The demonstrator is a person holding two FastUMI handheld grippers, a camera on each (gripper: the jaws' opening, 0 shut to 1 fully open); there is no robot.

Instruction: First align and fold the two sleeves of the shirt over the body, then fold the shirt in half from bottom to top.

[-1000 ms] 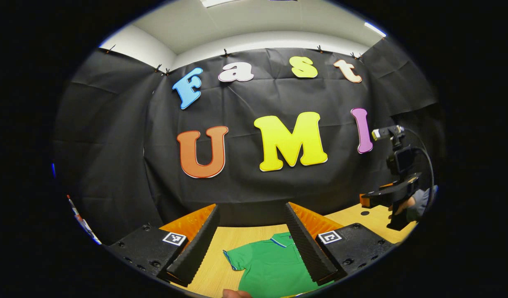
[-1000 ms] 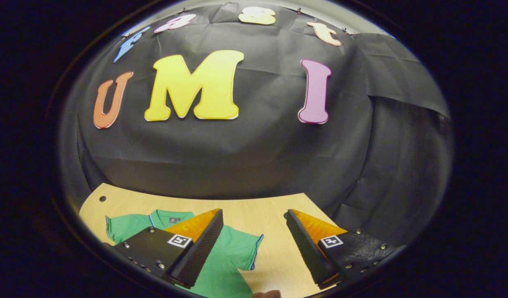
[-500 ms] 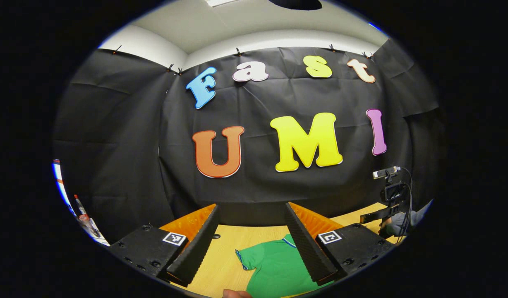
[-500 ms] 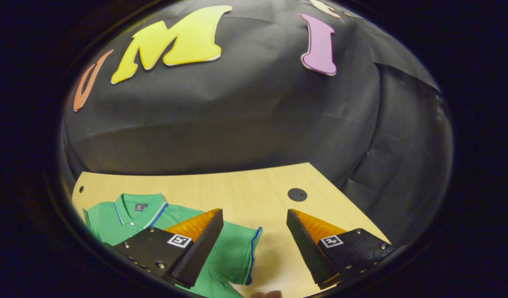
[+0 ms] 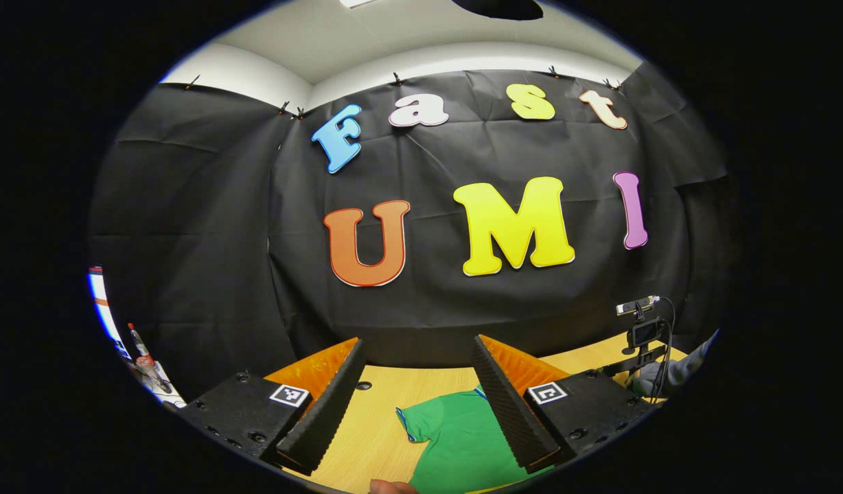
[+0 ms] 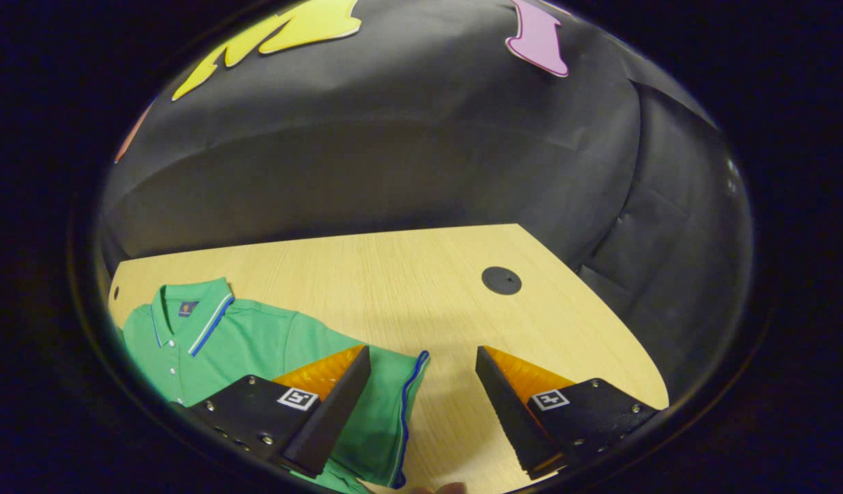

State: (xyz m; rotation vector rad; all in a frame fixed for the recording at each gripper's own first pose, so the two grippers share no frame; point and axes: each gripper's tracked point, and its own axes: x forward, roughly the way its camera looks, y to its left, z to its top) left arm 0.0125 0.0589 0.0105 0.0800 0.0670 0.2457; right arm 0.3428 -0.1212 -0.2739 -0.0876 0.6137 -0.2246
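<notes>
A green polo shirt (image 6: 243, 343) with a blue-striped collar lies flat on the wooden table (image 6: 408, 274). Its blue-trimmed sleeve (image 6: 394, 391) spreads out toward my right gripper (image 6: 421, 353). That gripper is open above the table, with the sleeve's edge between and below its fingers. In the left gripper view the shirt (image 5: 463, 442) lies low, its other sleeve (image 5: 414, 418) between the fingers of my open left gripper (image 5: 417, 343), which holds nothing. The right gripper (image 5: 631, 367) and the hand holding it show small at the far right.
A round black hole (image 6: 501, 280) sits in the table to the right of the shirt, and another one (image 5: 363, 385) near the far edge. Black cloth walls close the table's back and sides. A bottle (image 5: 139, 346) stands off to the left.
The right gripper has tipped down and dropped toward the table, bringing the sleeve and more of the shirt into view. The left gripper has turned slightly. Both stay open.
</notes>
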